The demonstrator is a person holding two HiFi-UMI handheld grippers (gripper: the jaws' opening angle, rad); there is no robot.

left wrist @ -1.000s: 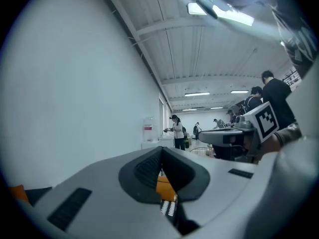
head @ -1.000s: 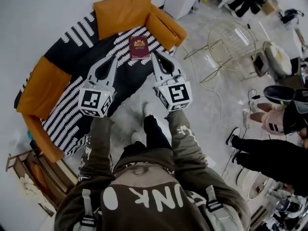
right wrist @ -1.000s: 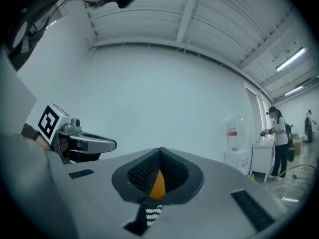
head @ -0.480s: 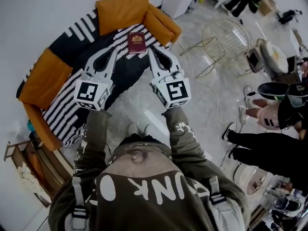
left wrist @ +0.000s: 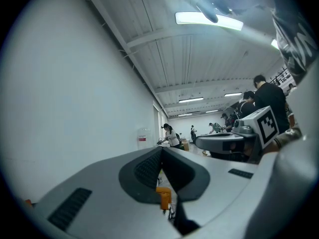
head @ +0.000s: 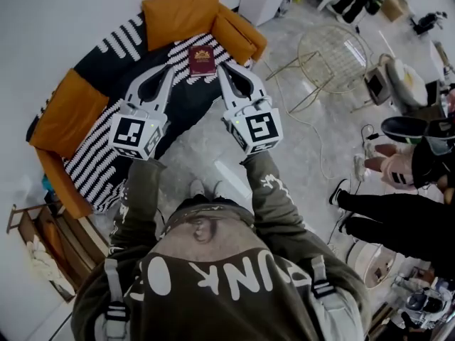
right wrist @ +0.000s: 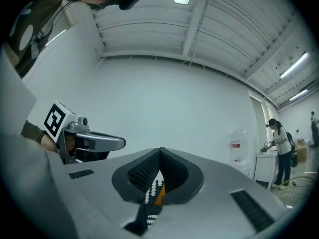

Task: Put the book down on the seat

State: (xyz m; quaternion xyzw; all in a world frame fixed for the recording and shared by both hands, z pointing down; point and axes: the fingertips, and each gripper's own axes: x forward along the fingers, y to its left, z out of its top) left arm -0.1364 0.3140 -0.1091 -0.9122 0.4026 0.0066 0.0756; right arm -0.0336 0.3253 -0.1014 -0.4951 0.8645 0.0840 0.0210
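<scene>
the book (head: 201, 60) lies flat on the striped seat (head: 181, 101), just beyond and between the tips of both tongs. the left tongs (head: 168, 71) and right tongs (head: 221, 72) are pressed together, holding nothing. draw both straight back and level, clear of the book's edges.

seat (head: 186, 99) front open, orange cushions (head: 181, 16) behind book (head: 202, 60)

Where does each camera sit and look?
Head view: on the person's head, looking down at book and sofa; sleeves, left tongs, right tongs show.
Left gripper view: on left tongs, facing wall and ceiling; shut jaws show.
Right gripper view: on right tongs, facing wall, ceiling; shut jaws show.
Shared: each gripper view catches the other tongs.
</scene>
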